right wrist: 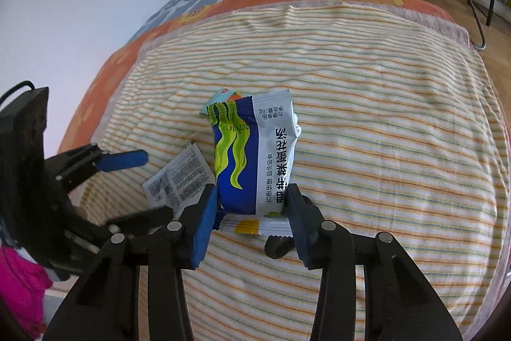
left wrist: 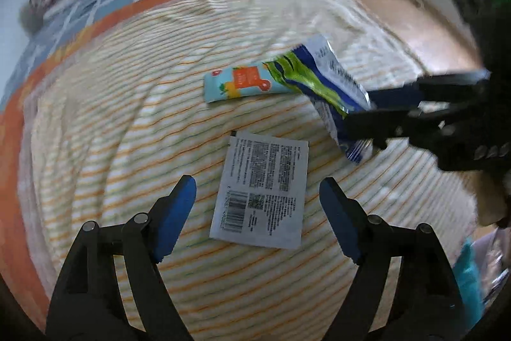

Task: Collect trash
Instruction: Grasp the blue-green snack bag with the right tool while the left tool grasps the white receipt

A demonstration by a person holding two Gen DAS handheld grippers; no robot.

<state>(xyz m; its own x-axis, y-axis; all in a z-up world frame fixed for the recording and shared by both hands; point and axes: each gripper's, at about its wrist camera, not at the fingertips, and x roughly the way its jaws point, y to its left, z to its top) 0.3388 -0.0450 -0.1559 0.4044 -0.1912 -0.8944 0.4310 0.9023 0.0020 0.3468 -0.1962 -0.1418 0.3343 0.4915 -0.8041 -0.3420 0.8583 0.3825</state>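
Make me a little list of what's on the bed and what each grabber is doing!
surface: striped blanket on a bed
right hand-held gripper: shut on the blue and green snack packet, lifted off the blanket
left hand-held gripper: open, on either side of the white sachet
white sachet: flat, printed side with barcode up
light blue wrapper: flat, beyond the sachet
trash on blanket: two pieces

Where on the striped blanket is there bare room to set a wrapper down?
Bare: the striped blanket right of the blue packet held by the right gripper, and left of the left gripper. Crowded: the middle, around the white sachet and the light-blue wrapper.
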